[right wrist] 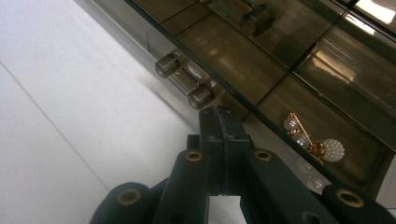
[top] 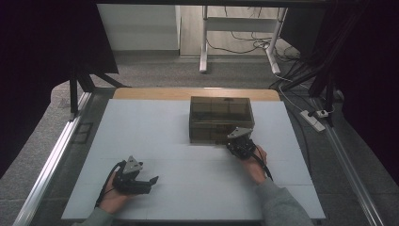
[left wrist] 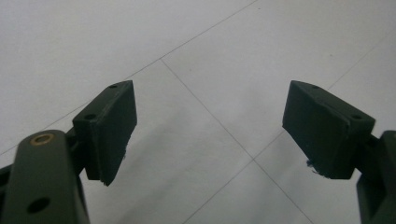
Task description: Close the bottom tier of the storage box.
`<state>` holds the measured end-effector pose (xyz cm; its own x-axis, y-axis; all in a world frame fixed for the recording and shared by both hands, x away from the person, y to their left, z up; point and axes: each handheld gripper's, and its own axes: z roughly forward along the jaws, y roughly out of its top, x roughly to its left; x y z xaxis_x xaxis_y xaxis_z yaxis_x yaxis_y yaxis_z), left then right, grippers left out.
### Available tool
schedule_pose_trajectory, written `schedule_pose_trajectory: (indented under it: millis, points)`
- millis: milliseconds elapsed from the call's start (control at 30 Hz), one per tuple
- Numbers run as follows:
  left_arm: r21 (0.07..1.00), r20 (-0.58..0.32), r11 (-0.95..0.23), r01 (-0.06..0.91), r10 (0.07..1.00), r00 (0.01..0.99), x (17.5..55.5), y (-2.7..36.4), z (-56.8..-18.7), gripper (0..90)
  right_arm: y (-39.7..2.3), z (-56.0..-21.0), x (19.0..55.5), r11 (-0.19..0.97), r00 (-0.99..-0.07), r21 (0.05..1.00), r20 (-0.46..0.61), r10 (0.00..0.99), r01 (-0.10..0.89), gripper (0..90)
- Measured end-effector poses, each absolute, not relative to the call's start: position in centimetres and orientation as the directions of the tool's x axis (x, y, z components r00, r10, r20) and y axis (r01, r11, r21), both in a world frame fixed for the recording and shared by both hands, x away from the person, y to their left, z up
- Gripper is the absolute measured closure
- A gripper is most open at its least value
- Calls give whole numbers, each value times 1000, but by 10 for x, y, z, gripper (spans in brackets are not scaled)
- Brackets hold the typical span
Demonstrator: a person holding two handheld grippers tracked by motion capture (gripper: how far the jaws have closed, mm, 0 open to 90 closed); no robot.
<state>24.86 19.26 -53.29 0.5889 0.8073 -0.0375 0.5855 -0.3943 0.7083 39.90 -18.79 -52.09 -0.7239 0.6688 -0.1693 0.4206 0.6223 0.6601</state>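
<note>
A smoky see-through drawer box (top: 220,117) stands at the middle back of the white table (top: 155,132). My right gripper (top: 234,142) is at the box's front lower right corner. In the right gripper view its jaws (right wrist: 219,116) are shut with nothing between them, the tips just below a clear bar handle (right wrist: 183,84) of a low drawer. A pearl and gold piece of jewellery (right wrist: 314,142) lies inside that drawer behind the tinted front. My left gripper (top: 149,182) rests low over the table at the front left, open and holding nothing (left wrist: 210,135).
A second drawer handle (right wrist: 254,18) sits higher on the box front. Metal rails (top: 51,160) run along both sides of the table. Beyond the far edge are desk legs (top: 203,42), loose cables and a power strip (top: 314,118) on the carpet.
</note>
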Motion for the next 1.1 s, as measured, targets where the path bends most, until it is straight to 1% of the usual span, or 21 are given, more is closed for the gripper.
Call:
schedule_pose_trajectory:
  millis: [333, 867, 1100]
  points:
    - [707, -36, -395, 587, 808, 588, 248, 193, -533, 187, -189, -523, 403, 622, -720, 668, -185, 669, 407, 892]
    - [704, -36, -395, 590, 810, 585, 248, 194, -534, 187, -192, -522, 417, 569, -685, 704, -161, 711, 425, 892]
    - [706, -35, -394, 589, 811, 584, 248, 194, -533, 187, -188, -524, 418, 576, -691, 699, -161, 705, 424, 892]
